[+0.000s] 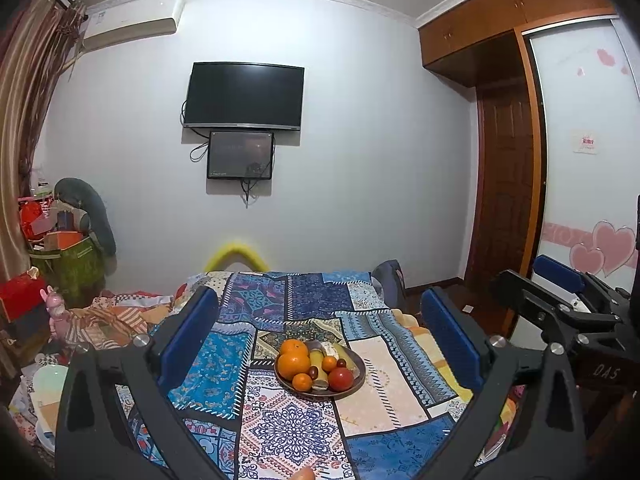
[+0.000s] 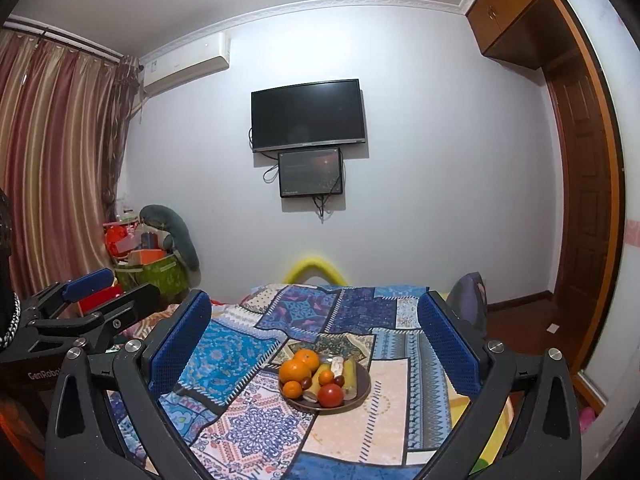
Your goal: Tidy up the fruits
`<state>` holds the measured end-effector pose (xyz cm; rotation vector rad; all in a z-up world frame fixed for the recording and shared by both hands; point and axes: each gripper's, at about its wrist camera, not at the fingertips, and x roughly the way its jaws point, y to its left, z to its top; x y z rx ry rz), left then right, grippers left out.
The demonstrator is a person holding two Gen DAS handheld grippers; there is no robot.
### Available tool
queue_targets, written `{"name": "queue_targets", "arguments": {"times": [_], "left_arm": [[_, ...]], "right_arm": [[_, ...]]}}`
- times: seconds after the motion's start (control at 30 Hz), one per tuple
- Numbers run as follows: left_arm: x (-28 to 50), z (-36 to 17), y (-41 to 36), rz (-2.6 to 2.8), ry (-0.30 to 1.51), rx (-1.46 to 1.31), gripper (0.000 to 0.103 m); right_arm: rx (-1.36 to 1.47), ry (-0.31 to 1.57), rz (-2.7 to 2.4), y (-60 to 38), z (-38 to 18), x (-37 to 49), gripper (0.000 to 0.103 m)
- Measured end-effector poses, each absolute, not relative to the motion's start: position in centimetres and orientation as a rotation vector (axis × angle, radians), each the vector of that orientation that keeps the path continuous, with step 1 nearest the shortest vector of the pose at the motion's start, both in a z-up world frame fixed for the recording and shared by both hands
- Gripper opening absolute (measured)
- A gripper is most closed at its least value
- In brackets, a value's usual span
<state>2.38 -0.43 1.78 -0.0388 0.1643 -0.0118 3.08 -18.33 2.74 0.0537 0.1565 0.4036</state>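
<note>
A dark round plate (image 1: pixel 360 380) (image 2: pixel 364 392) rests on a patchwork cloth and holds oranges (image 1: pixel 294 363) (image 2: pixel 295 371), a red tomato (image 1: pixel 341 378) (image 2: pixel 331 395), bananas (image 2: pixel 349 372), dark grapes and a pale peeled piece. My left gripper (image 1: pixel 320 344) hovers above and short of the plate, open, with nothing between its blue pads. My right gripper (image 2: pixel 316 344) hangs likewise before the plate, open and empty. Each gripper shows at the edge of the other's view: the right one (image 1: pixel 560 292), the left one (image 2: pixel 100 292).
The patchwork cloth (image 1: pixel 380 392) covers a bed or table. Cluttered boxes and bags (image 1: pixel 60 248) pile up at the left by striped curtains (image 2: pixel 52 160). A television (image 1: pixel 244 96) hangs on the far wall. A wooden wardrobe and door (image 1: pixel 508 200) stand at the right.
</note>
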Motion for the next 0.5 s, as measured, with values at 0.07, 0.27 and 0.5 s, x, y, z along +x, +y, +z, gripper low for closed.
{"name": "queue_targets", "arguments": {"times": [0.07, 0.27, 0.5], "left_arm": [[2.30, 1.79, -0.37, -0.016, 0.166, -0.044, 0.103], [2.13, 1.76, -0.40, -0.024, 0.167, -0.042, 0.103], [2.63, 1.58, -0.18, -0.027, 0.180, -0.051, 0.103]], "right_arm": [[0.053, 0.157, 0.403, -18.33, 2.75, 3.10, 0.103], [0.054, 0.158, 0.401, -18.27, 2.76, 3.07, 0.103], [0.055, 0.164, 0.400, -18.24, 2.78, 3.11, 0.103]]}}
